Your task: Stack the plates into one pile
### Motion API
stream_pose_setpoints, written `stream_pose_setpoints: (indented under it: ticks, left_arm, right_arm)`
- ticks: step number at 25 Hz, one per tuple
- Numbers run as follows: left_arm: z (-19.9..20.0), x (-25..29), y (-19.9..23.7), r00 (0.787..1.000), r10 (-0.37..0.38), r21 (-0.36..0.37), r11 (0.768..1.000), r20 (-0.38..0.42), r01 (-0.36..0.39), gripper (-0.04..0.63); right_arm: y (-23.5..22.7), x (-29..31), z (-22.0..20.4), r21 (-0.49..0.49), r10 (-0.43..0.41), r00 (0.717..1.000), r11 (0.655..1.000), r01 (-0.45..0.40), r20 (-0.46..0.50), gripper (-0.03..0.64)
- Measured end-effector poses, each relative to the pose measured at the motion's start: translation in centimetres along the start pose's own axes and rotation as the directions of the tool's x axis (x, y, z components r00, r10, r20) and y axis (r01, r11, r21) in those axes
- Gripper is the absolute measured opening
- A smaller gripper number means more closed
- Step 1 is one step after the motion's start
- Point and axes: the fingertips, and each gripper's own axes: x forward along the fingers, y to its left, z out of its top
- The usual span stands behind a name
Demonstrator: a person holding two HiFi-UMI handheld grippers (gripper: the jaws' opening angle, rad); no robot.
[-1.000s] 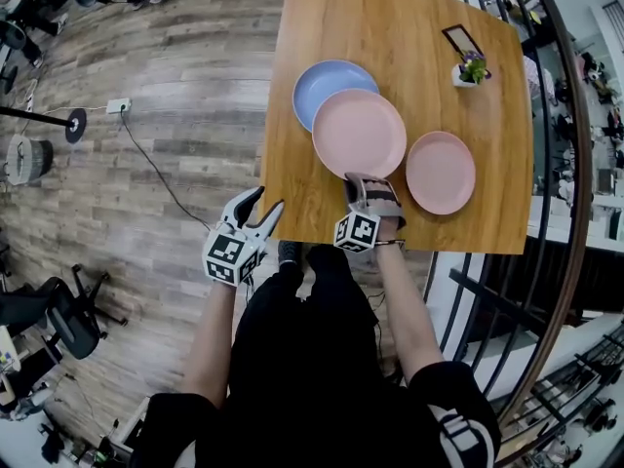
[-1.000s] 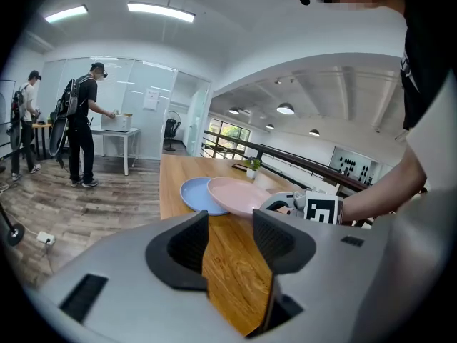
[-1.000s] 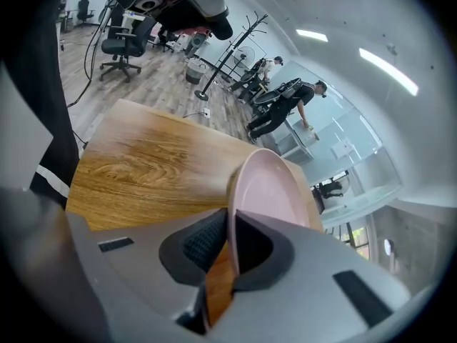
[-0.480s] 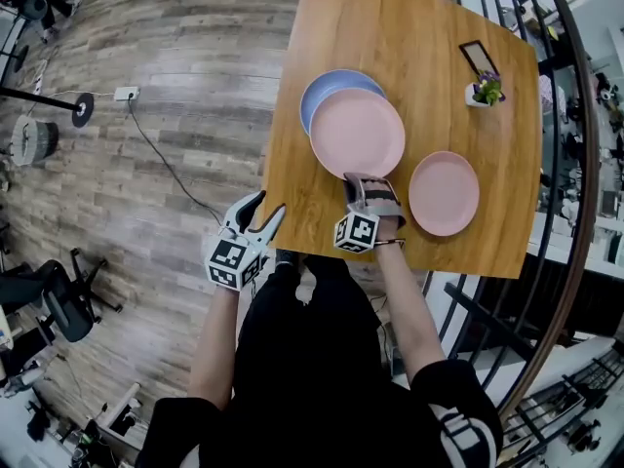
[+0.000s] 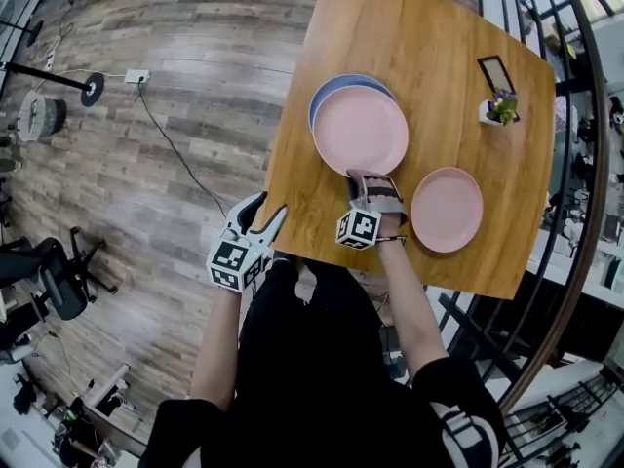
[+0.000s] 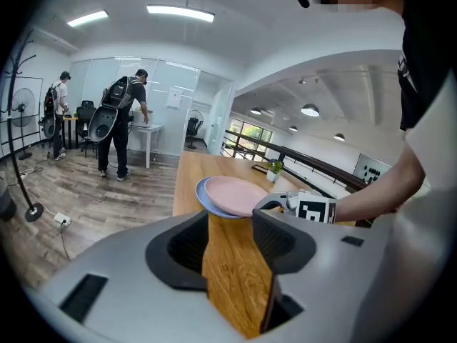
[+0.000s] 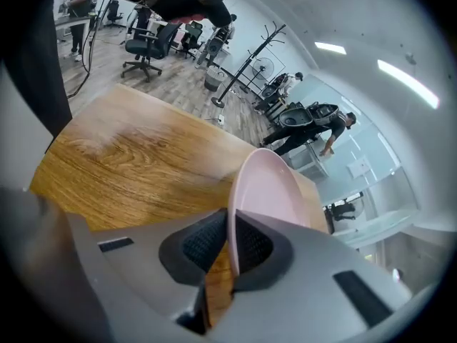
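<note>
Head view: the right gripper (image 5: 368, 177) has its fingers clamped on the 6 o'clock rim of the large pink plate (image 5: 360, 130), which overlies most of the blue plate (image 5: 322, 92) on the worktop (image 5: 409, 27). A smaller pink plate (image 5: 447, 210) lies apart at 4 o'clock, just beside that gripper, and a potted plant (image 5: 501, 108) stands at 3 o'clock. The left gripper (image 5: 263, 213), fingers apart and empty, hangs at 8 o'clock beyond the worktop's edge, above the wooden floor (image 5: 175, 115).
</note>
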Motion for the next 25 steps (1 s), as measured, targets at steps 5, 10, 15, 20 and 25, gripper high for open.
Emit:
stream_pose_setpoints:
  ticks: [5,10,15,20,25]
  left_arm:
    - [0.4,0.5,0.1,1.0,0.024,-0.008,1.0,0.006,-0.024,0.215]
    - [0.3,0.9,-0.1,0.999,0.039,-0.013,0.999,0.003,-0.039,0.215]
    - [0.2,0.9,-0.2,0.999,0.054,-0.015,0.998,-0.002,-0.054,0.215]
    - [0.1,0.7,0.0,0.997,0.073,-0.021,0.997,-0.005,-0.073,0.215]
    - [0.4,0.7,-0.2,0.997,0.075,-0.017,0.997,-0.002,-0.076,0.215]
  right_arm:
    - [-0.5,0.8,0.2,-0.03,0.014,1.0,0.999,-0.013,0.017,0.029]
    - [-1.1,1.9,0.0,-0.047,0.019,0.999,0.999,-0.018,0.028,0.037]
    - [-1.2,2.6,0.3,-0.052,0.028,0.999,0.998,-0.026,0.041,0.038]
    - [-1.2,3.1,0.1,-0.042,0.034,0.999,0.999,-0.033,0.04,0.054]
    - [-2.2,2.9,0.2,0.001,0.029,0.998,1.0,-0.029,0.059,0.134]
